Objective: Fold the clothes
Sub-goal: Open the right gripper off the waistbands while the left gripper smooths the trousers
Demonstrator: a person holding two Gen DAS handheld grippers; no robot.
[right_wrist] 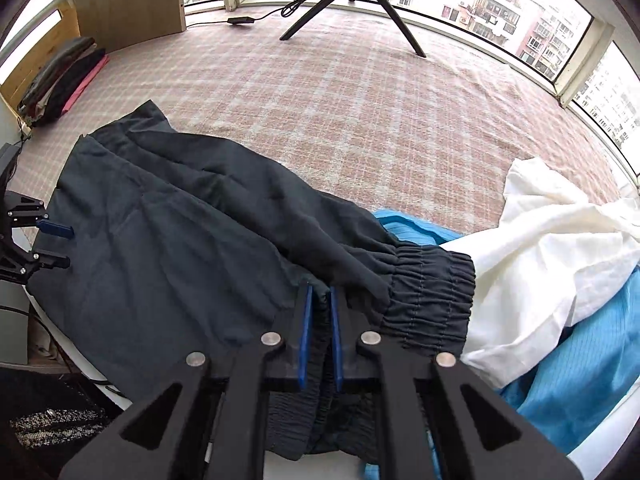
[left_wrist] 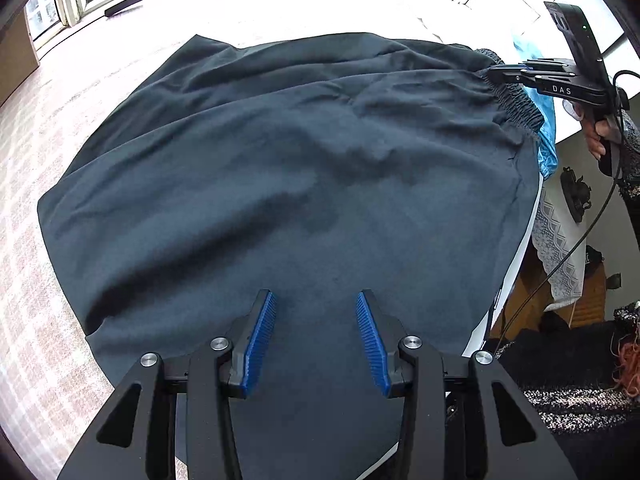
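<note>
Pinched between my right claw [right_wrist: 319, 300] pads is the elastic waistband [right_wrist: 424, 304] of the dark trousers [left_wrist: 280, 168], spread on the bed near me. Left claw [left_wrist: 316, 336] hovers open over the near cloth. Folding looks barely begun; white [right_wrist: 552, 264] and blue [right_wrist: 580, 340] garments wait at right.

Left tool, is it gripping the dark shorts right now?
No, the left tool hangs open above the dark shorts, with no fabric between its blue pads.

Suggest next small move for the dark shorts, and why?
Probably close the left hand-held gripper, now open over the hem, onto the dark shorts. The right hand-held gripper already pinches the elastic waistband, so both ends must be held before folding.
</note>
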